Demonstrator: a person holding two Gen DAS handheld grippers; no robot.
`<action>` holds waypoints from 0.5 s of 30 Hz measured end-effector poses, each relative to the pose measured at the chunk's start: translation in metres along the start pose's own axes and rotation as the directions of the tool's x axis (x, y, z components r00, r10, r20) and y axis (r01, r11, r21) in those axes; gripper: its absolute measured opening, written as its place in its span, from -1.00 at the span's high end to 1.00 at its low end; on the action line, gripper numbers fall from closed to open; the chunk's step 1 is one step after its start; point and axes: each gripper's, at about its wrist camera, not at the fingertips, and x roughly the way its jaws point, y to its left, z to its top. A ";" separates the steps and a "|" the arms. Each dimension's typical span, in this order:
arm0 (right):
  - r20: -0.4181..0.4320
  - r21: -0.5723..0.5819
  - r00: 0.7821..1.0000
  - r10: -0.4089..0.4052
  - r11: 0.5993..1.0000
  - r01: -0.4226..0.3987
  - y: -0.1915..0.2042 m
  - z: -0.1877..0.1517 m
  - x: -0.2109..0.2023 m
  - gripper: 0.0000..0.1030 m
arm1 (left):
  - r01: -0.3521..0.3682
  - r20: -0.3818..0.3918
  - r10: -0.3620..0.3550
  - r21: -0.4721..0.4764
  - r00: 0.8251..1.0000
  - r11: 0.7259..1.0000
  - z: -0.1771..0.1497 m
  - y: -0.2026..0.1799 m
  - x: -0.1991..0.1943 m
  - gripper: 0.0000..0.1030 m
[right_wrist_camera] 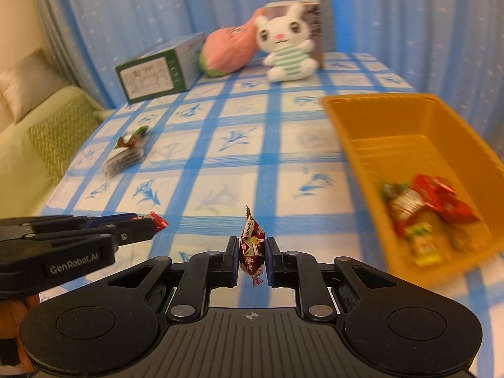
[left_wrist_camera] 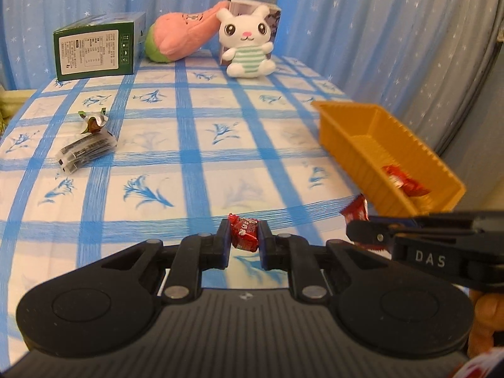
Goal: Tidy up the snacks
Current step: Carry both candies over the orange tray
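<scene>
My left gripper is shut on a red wrapped candy above the near edge of the checked table. My right gripper is shut on a dark red wrapped candy, held upright. The orange bin sits on the right of the table and holds several red and green snack packets; it also shows in the left wrist view. A silver-black packet and a green-brown wrapper lie on the table's left. In the right wrist view the left gripper shows at the left with its red candy.
A green box, a pink-green plush and a white rabbit plush against a small box stand at the table's far edge. Blue curtains hang behind. A green sofa is left of the table.
</scene>
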 end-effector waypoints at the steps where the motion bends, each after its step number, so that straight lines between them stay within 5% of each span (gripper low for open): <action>1: 0.008 0.012 1.000 -0.005 1.000 0.005 -0.003 -0.002 -0.007 0.67 | 0.003 0.003 -0.003 -0.009 1.000 1.000 -0.001 -0.004 -0.004 0.70; 15: 0.083 0.083 0.995 -0.049 0.996 0.042 -0.033 -0.014 -0.074 0.67 | 0.023 0.030 -0.022 -0.011 0.999 1.000 -0.003 -0.065 -0.042 0.70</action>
